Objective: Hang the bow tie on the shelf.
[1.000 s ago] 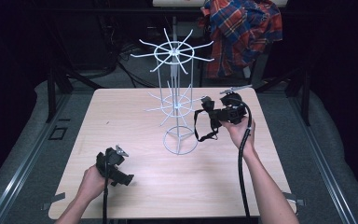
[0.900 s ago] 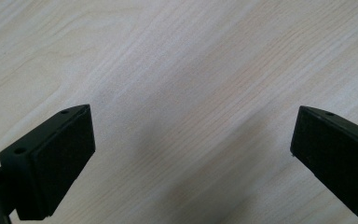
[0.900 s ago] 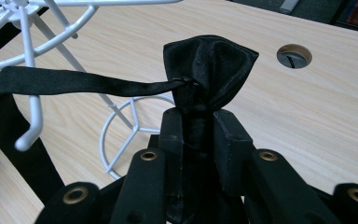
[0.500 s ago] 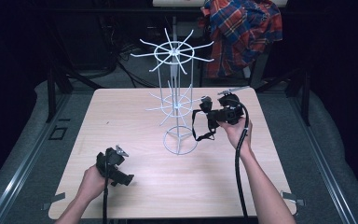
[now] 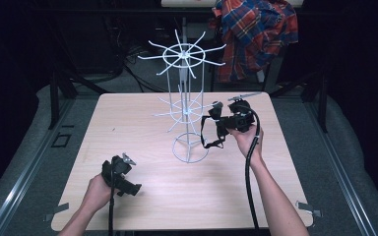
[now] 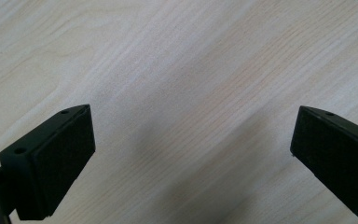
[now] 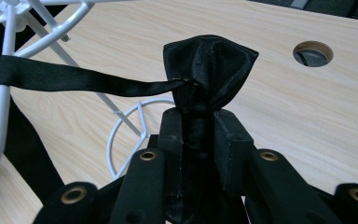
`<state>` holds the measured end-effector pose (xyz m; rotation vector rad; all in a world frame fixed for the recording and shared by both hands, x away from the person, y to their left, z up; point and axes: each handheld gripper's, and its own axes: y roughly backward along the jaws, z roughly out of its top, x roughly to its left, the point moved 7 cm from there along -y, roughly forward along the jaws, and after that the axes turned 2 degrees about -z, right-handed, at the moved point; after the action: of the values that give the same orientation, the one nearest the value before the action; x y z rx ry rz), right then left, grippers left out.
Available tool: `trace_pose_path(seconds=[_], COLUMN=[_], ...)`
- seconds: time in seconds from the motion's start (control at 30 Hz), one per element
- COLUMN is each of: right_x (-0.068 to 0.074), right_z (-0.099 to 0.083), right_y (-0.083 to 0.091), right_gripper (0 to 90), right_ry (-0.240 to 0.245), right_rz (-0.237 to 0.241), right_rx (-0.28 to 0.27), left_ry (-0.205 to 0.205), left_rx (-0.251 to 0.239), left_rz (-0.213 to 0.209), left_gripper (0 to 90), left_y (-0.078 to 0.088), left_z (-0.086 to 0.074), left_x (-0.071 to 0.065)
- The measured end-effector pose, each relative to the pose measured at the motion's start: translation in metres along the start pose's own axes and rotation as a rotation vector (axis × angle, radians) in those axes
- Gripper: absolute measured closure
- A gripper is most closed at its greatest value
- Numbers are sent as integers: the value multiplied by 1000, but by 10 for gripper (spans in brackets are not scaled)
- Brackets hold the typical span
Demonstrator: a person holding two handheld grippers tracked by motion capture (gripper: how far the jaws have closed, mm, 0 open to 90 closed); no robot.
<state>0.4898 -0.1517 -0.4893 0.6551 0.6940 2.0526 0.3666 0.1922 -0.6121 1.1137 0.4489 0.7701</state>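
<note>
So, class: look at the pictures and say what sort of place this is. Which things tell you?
Probably a lab or studio set up for recording: a lone wooden table in a dark room, cables on the floor behind it, and a white wire rack as a prop. A plaid shirt hangs behind.

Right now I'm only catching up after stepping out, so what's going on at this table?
A person works two handheld grippers at a wooden table. The right gripper is shut on a black satin bow tie, held beside the white wire rack that stands mid-table; the tie's black strap runs toward the rack's arms, and whether it is hooked on one I can't tell. The left gripper hangs open over bare tabletop near the front edge, holding nothing.
</note>
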Motion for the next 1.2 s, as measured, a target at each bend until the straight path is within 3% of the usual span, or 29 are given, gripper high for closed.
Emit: trace_pose_path(seconds=[1.2], right_x=[2], right_z=[-15], right_y=[-20], right_gripper=[729], right_ry=[-43], right_rz=[34], right_rx=[10], left_ry=[-5], left_rx=[6], left_rz=[-12], left_gripper=[0], left_y=[-1], left_z=[0], left_x=[-2])
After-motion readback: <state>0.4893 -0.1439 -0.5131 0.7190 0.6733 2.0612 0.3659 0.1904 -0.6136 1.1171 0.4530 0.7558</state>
